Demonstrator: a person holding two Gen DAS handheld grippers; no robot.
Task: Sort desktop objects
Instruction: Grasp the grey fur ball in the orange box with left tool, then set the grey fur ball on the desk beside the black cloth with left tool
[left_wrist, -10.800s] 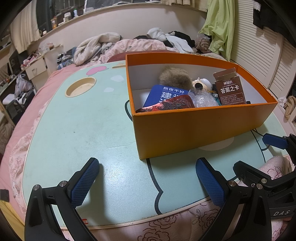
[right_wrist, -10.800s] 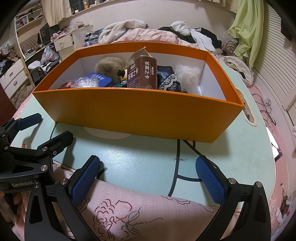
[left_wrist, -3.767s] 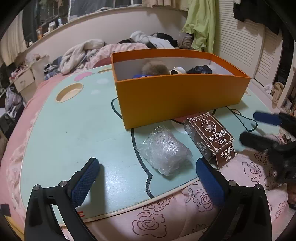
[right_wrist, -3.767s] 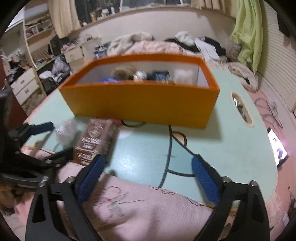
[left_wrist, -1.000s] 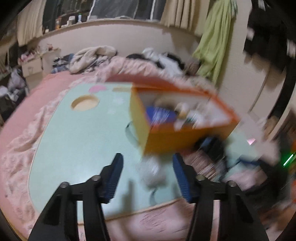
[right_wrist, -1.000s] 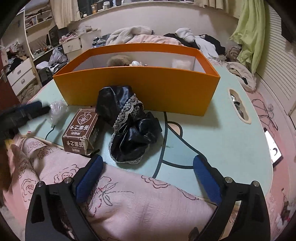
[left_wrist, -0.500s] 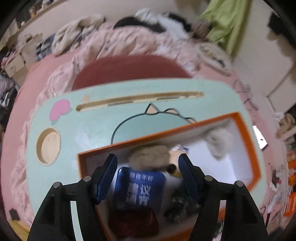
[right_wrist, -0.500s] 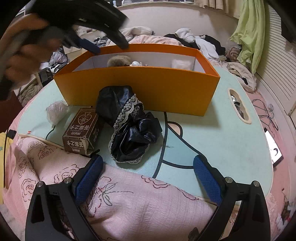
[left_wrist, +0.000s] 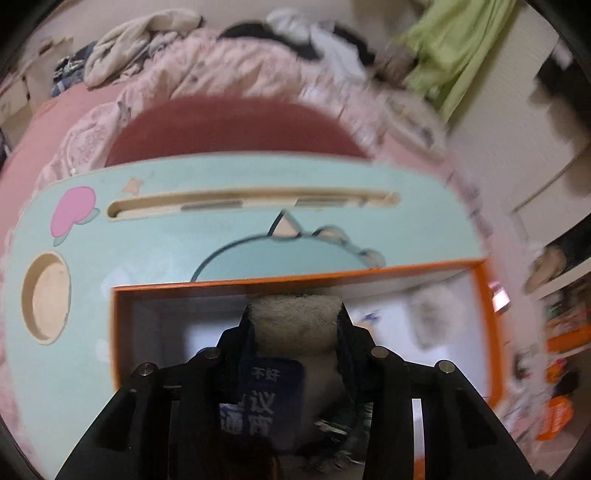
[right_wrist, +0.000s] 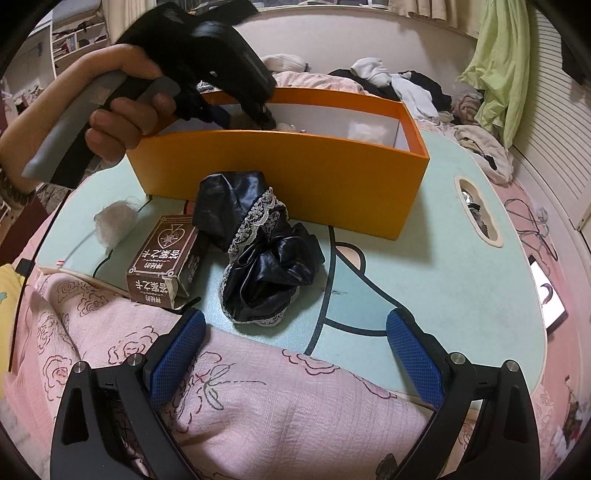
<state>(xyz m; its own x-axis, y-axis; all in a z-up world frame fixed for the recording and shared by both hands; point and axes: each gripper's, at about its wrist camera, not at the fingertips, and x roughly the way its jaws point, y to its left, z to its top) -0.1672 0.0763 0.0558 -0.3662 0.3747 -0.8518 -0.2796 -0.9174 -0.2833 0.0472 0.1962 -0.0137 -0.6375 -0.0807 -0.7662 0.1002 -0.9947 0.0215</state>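
Over the orange box (left_wrist: 118, 332), the left claw (left_wrist: 293, 325) reached down among its contents, its jaws having just been closing, and they now pressed on both sides of a grey-brown furry ball (left_wrist: 293, 317) resting above a blue packet (left_wrist: 266, 402) inside the box. From the right wrist view, a hand (right_wrist: 122, 122) held that tool over the box's left end. Near the box, on the pale green counter (right_wrist: 424, 266), lay a black lace-trimmed cloth (right_wrist: 258, 258), with a brown card box (right_wrist: 162, 262) touching its left side and a clear plastic bundle (right_wrist: 116, 221) further left. At the near edge, the right claw (right_wrist: 295, 354) hovered with its jaws wide apart, holding nothing.
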